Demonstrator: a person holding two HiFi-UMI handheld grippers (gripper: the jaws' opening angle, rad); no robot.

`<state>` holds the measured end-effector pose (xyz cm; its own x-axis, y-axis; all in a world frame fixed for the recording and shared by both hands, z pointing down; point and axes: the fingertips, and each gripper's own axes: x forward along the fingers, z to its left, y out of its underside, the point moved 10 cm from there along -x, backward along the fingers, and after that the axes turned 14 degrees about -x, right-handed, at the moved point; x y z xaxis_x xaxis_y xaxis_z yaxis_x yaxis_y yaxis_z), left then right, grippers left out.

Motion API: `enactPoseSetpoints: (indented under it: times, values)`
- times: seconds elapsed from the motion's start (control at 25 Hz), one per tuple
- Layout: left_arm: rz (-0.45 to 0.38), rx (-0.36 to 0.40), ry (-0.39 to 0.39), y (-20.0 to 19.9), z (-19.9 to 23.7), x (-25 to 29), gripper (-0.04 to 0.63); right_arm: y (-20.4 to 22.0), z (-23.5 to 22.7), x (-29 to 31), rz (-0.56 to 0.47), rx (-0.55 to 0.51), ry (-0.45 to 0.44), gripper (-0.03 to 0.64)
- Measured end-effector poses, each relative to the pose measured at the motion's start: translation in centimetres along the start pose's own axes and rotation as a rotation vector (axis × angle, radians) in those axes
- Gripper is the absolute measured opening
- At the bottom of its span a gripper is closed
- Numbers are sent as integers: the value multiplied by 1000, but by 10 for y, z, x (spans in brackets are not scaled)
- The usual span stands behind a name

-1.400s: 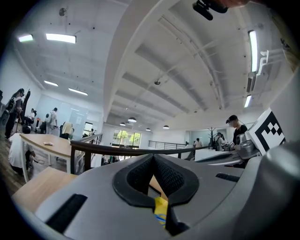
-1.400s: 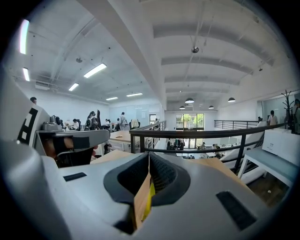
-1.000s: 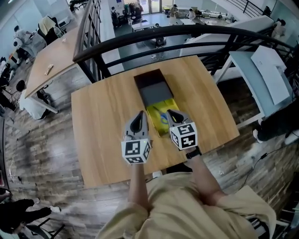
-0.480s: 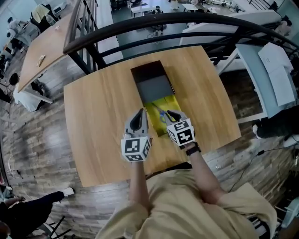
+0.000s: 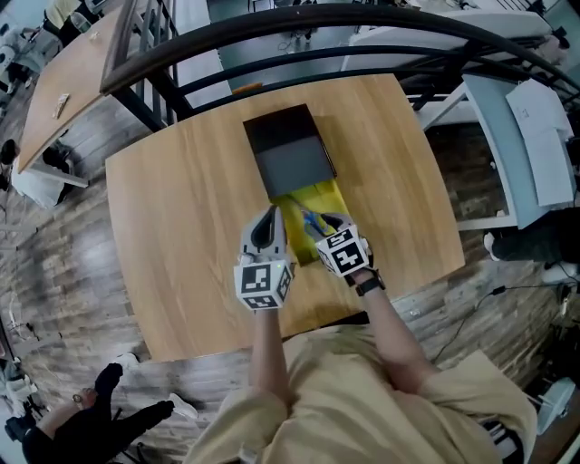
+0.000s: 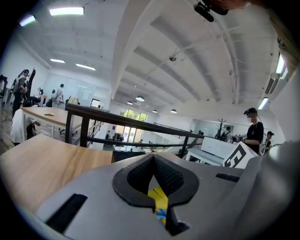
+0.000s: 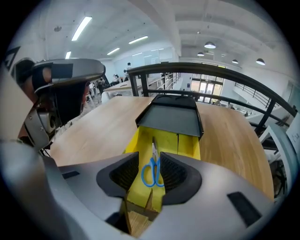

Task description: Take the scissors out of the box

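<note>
A long box lies on the wooden table (image 5: 181, 236). Its black lid (image 5: 290, 154) is slid back and the yellow inside (image 5: 328, 198) is bare. Blue-handled scissors (image 7: 152, 171) lie in the yellow part, blades pointing at the lid (image 7: 171, 119). My right gripper (image 7: 151, 174) hangs over the box's near end, tilted down, and its jaws are opening. The scissors (image 5: 313, 221) show in the gap below them, untouched. My left gripper (image 5: 267, 228) is just left of the box, shut and holding nothing. A sliver of the yellow box (image 6: 159, 204) shows behind the left gripper (image 6: 153, 161).
A black railing (image 5: 299, 23) curves past the table's far edge. Beyond it are other tables and people on a lower floor. A white desk with papers (image 5: 535, 109) stands to the right. The person's lap is at the table's near edge.
Both grippers have come down and forward toward the box. The right one now tilts down over the yellow part, where the scissors lie.
</note>
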<state>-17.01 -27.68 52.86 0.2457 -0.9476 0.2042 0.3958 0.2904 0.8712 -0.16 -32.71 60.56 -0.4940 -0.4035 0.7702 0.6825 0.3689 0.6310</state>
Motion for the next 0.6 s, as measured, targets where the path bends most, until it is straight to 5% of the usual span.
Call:
enactPoseSetpoints:
  times: [0.6]
  values:
    - [63,-54,-63,18,29,31,2,18,-6,71,198,-59,-101,121]
